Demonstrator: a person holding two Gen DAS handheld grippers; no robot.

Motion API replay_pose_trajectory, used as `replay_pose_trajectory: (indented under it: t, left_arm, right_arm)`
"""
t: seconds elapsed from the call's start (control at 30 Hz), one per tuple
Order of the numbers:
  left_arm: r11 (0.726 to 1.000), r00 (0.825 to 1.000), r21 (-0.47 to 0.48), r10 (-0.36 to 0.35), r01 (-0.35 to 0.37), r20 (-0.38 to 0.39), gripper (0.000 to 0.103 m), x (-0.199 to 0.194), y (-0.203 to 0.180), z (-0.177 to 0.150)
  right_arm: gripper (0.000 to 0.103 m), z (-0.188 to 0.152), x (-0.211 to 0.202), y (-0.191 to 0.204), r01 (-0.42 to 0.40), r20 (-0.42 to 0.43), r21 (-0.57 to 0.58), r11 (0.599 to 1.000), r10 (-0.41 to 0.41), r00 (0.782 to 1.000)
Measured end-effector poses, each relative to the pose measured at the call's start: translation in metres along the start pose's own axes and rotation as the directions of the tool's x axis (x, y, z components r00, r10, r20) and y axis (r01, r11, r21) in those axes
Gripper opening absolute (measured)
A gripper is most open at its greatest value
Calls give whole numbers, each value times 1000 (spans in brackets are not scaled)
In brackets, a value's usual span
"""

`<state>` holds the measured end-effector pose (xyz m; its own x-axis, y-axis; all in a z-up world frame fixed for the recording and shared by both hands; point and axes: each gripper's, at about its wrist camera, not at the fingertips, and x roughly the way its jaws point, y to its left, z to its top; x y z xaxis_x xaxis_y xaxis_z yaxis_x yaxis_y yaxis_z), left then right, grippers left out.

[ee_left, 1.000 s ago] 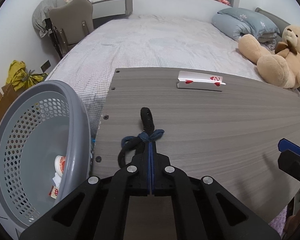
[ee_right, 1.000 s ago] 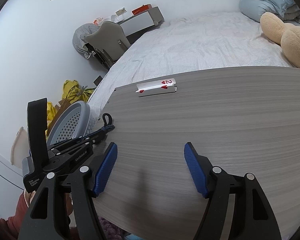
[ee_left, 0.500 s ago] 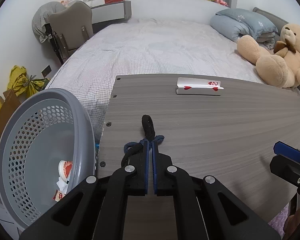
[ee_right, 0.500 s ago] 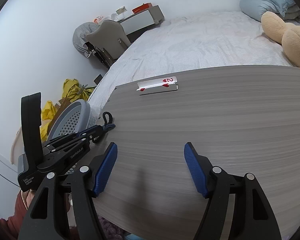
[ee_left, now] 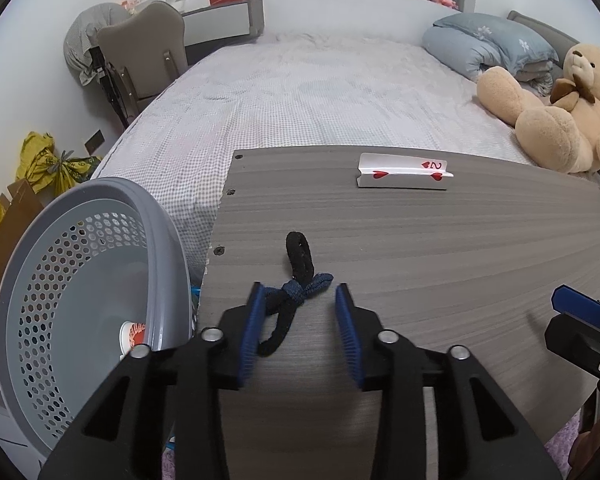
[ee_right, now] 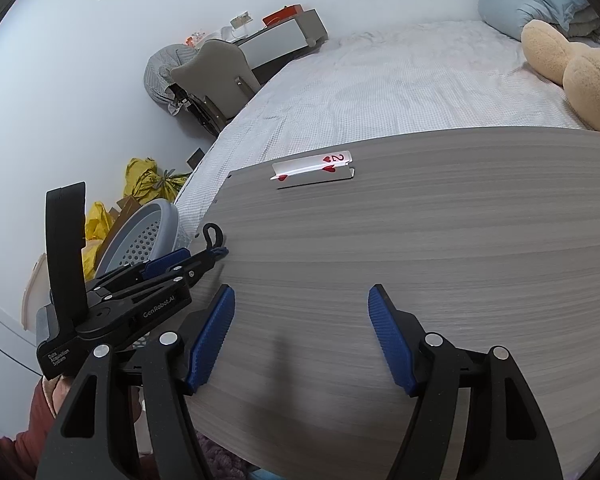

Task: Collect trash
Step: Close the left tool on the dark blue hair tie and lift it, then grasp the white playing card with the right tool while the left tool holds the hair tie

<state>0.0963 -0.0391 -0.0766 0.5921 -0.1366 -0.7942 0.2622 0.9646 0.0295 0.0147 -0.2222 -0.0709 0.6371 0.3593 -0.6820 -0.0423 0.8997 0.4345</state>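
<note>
Left gripper sits low over the near left corner of the table, jaws opening, half-wide. The hair tie, black loop knotted with a blue one, lies between them on the tabletop; it hugs the left pad and stands clear of the right, so no pad presses on it. Its long axis runs away from the jaws, roughly along the line the gripper points: tail back in the gap, black loop poking out past the fingertips. Basket stands off the table's left edge, just beside this gripper, some trash already in its bottom. Right gripper hovers over bare table nearer the middle, jaws wide, nothing between them. A folded card lies at the far edge, well apart from both. Left hand is plainly the nearer to the tie and to the basket; judged, any regrasp should close across the knot.
</note>
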Motion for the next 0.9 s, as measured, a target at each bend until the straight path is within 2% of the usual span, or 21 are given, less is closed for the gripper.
replay_pose_trajectory:
  t: [0.07,0.43,0.6,0.9]
  left_arm:
    - [1000,1000,1,2,-2,5,48,1,0,1]
    - [1000,999,18,3,-2,-33,48,20,-4,9]
    - [1000,999,3,-25,25,-31,19,18,-2,7]
    - [999,999,-25,-39,39,-22,14,4,4,-5]
  right_arm:
    - [67,0,0,0,0,-1,0,1000,0,1000]
    - [67,-1,1,-1,-3,-3,4,1000,3,1000]
    - [67,0,3,-1,-1,-7,6,1000,1,1000]
    - [67,1,7,0,8,-12,4,1000,-8,1000]
